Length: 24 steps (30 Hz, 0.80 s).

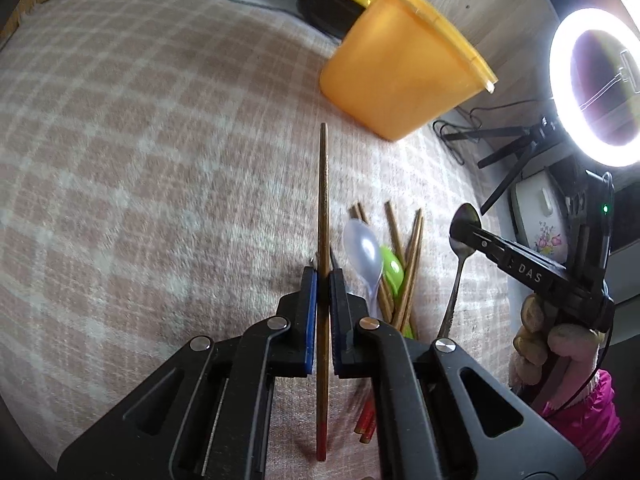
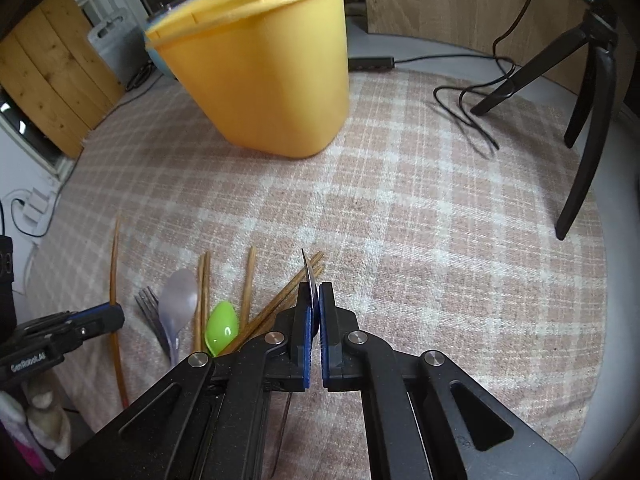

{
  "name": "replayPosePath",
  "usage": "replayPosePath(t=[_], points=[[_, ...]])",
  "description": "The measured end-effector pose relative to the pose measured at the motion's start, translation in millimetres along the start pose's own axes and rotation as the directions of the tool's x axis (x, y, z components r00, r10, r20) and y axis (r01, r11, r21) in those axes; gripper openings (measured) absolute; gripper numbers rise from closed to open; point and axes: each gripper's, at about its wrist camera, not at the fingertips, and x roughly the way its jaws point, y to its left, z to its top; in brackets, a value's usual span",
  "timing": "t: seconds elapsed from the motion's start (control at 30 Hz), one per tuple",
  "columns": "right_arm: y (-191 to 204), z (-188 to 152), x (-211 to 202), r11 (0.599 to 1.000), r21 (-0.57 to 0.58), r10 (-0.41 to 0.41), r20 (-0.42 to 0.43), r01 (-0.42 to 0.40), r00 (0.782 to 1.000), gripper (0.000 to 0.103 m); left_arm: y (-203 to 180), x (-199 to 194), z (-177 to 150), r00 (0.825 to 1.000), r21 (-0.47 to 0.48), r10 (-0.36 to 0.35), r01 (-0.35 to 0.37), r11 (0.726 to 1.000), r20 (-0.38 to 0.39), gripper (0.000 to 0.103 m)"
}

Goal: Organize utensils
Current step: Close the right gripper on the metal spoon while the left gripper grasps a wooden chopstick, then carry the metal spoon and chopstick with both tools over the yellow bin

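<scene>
A: Jaws, both units: left gripper [image 1: 323, 276] clamped on one wooden chopstick [image 1: 323, 200], held near mid-shaft, red end toward the camera. Right gripper [image 2: 314, 300] clamped on the bowl of one metal spoon [image 1: 464, 228], handle hanging below.

B: Receptacle?

A: One orange container [image 2: 264, 76], upright on the checked cloth [image 2: 420, 220], beyond the pile and well apart from both grippers. Its inside is not visible from either view, so what it already holds cannot be told.

B: Progress, then?

A: My reading: early to middle. Two items are lifted and neither has reached the container. The loose pile still lies on the cloth between the grippers and the container.

B: Itemise the pile.

A: Clear plastic spoon [image 2: 178, 304], one. Green plastic spoon [image 2: 222, 328], one. Fork [image 2: 150, 308], one, dark metal, partly under the clear spoon. Loose chopsticks [image 2: 204, 296]: at least five shafts show in the right wrist view, fanned and overlapping; the exact figure is uncertain because some cross each other behind the gripper.

B: Total outstanding?

A: Two in hand, three spoons-and-fork pieces on the cloth, and five or more chopsticks.

B: Non-task items?

A: One ring light [image 1: 596, 88] on a black tripod [image 2: 588, 92], one trailing cable [image 2: 468, 112].
</scene>
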Motion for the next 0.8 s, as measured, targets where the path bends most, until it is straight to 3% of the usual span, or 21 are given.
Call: replayPosePath(t=[0.33, 0.8], points=[[3, 15, -59, 1.000, -0.005, 0.007, 0.151, -0.006, 0.989, 0.002, -7, -47, 30, 0.994, 0.041, -0.015, 0.011, 0.999, 0.112, 0.003], [23, 68, -119, 1.000, -0.005, -0.010, 0.370, 0.013, 0.929, 0.002, -60, -85, 83, 0.961, 0.149, -0.052, 0.011, 0.989, 0.273, 0.003]])
